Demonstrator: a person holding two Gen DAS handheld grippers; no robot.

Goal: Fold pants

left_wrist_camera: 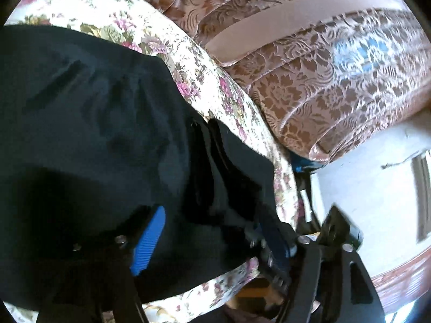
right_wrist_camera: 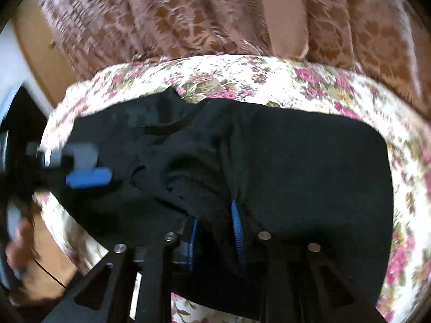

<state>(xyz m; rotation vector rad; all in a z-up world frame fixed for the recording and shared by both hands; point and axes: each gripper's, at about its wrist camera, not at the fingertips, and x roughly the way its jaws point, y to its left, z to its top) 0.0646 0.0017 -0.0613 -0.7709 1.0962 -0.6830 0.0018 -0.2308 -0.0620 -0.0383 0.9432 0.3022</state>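
Brown brocade backs a floral sheet (right_wrist_camera: 309,86) where our black pants (right_wrist_camera: 296,167) lie bunched. At nine o'clock the left gripper (right_wrist_camera: 89,177) gapes, empty. Our right gripper (right_wrist_camera: 215,231) pinches a soft, light fold at six o'clock; we'd grab hems.

The pants (right_wrist_camera: 269,161) are black, soft and creased, folded into a thick bundle lying flat across the middle of the right wrist frame; in the left wrist frame they (left_wrist_camera: 94,134) fill the left half.
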